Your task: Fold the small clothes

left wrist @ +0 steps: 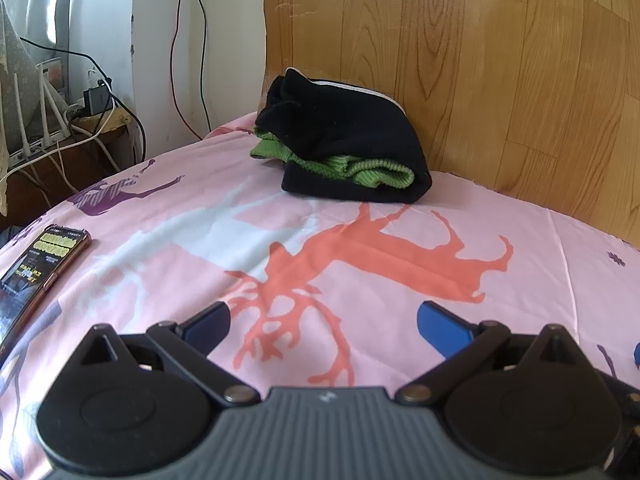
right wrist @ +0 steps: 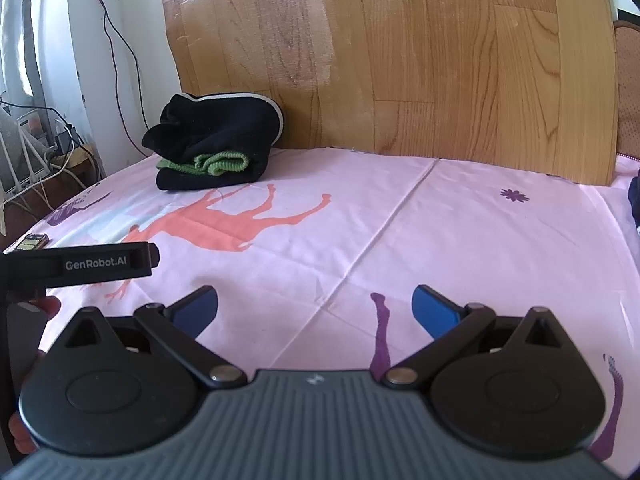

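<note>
Resting folded on the pink sheet [left wrist: 520, 240] against the wooden headboard [left wrist: 500, 80], the black-and-green garment pile [left wrist: 348, 152] lies well ahead of both tongs. Left gripper [left wrist: 322, 320] and right gripper [right wrist: 314, 306] gape wide, empty (phone [left wrist: 36, 272] lies far left).

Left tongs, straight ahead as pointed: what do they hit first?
Probably the pink printed bedsheet, since the open left tongs look tilted slightly down toward it. If they skim above it, next comes the folded black and green clothes pile against the wooden headboard. Depth is unclear.
</note>
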Demonstrator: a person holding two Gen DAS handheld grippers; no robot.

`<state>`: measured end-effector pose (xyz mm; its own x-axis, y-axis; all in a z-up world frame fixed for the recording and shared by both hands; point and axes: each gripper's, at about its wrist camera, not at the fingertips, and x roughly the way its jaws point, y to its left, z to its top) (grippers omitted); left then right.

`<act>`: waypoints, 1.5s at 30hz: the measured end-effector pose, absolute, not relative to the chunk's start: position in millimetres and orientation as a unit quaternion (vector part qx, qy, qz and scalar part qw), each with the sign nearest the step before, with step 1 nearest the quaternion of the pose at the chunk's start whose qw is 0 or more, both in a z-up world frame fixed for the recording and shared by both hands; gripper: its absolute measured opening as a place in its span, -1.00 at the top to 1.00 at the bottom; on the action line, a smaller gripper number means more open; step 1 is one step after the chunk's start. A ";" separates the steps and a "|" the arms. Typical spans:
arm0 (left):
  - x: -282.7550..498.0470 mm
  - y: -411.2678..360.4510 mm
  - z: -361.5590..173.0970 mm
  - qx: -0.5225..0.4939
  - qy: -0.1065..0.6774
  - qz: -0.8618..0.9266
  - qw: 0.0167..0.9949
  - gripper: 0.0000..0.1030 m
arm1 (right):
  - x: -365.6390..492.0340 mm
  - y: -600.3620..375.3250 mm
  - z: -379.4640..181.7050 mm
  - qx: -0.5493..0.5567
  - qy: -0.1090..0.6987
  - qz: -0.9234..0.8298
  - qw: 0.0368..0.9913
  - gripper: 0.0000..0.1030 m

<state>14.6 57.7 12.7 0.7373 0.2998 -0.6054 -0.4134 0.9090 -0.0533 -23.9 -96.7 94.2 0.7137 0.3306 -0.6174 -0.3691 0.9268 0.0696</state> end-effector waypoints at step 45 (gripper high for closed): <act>14.9 58.2 9.2 -0.092 0.325 0.199 0.920 -1.00 | -22.4 -98.0 97.3 -0.036 0.325 0.190 0.926 -1.00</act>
<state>14.9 58.2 9.2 0.7097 0.3075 -0.6339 -0.4265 0.9037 -0.0391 -22.4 -98.0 97.3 0.7171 0.3278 -0.6150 -0.3745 0.9255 0.0566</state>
